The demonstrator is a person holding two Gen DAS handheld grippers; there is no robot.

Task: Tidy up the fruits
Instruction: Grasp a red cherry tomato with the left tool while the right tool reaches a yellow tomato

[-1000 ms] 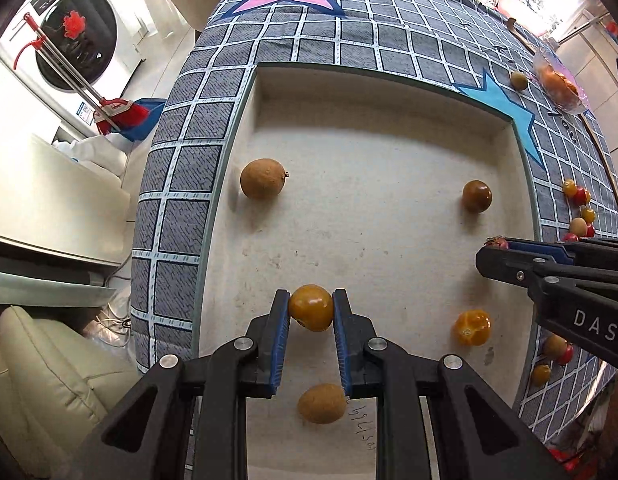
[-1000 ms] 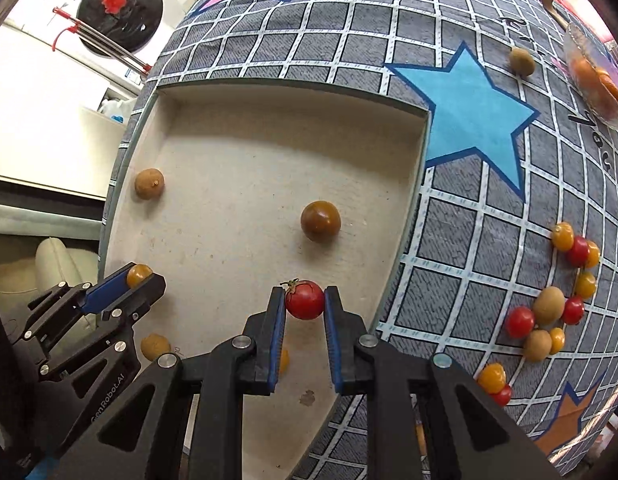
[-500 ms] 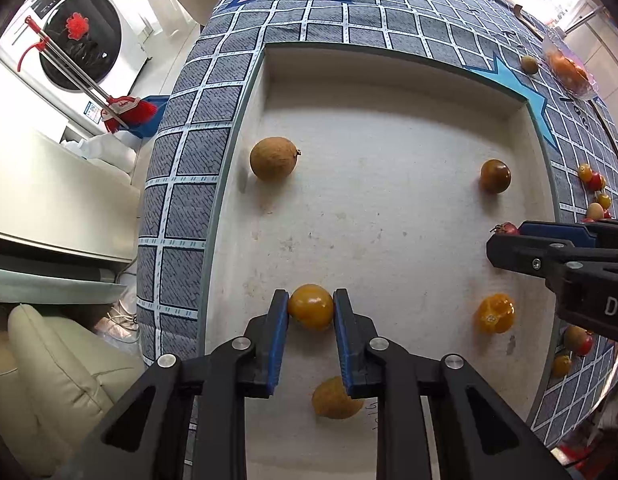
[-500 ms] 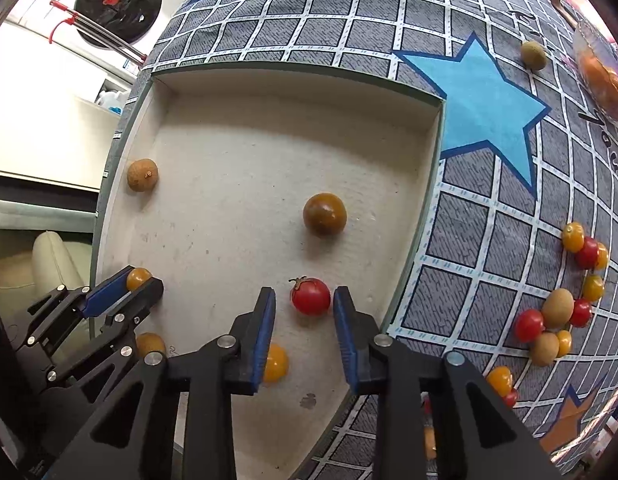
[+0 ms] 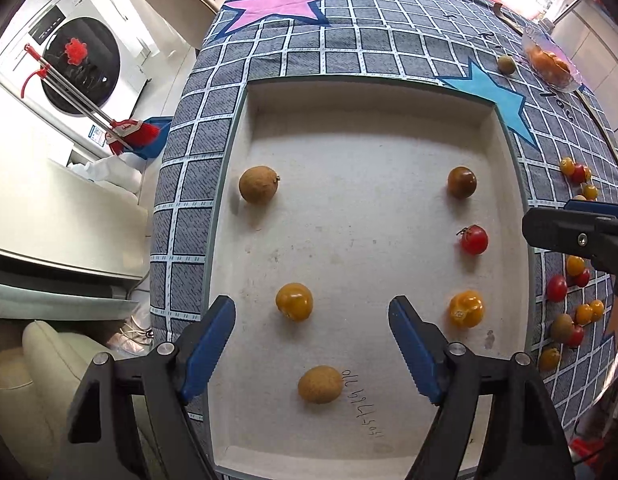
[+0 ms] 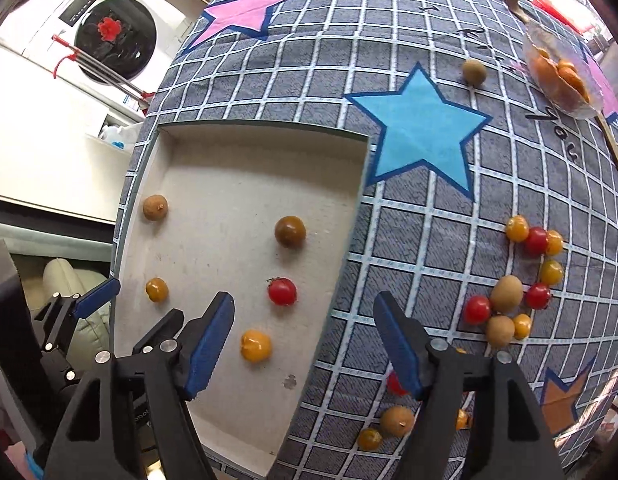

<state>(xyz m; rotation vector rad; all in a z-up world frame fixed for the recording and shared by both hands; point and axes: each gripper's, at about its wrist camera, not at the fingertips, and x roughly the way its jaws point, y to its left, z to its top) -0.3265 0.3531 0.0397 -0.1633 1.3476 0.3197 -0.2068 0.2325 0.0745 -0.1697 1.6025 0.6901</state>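
We see both claws pointing steeply down over the shallow beige tray (image 5: 349, 128), left claw (image 5: 312, 322) and right claw (image 6: 303, 318) just spread, nothing pinched, handwritten digits unreadable at six o'clock.

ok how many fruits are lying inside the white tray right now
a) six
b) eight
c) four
a) six: the left wrist view shows two brown longans, a dark tomato, a red tomato and two yellow tomatoes in the white tray.
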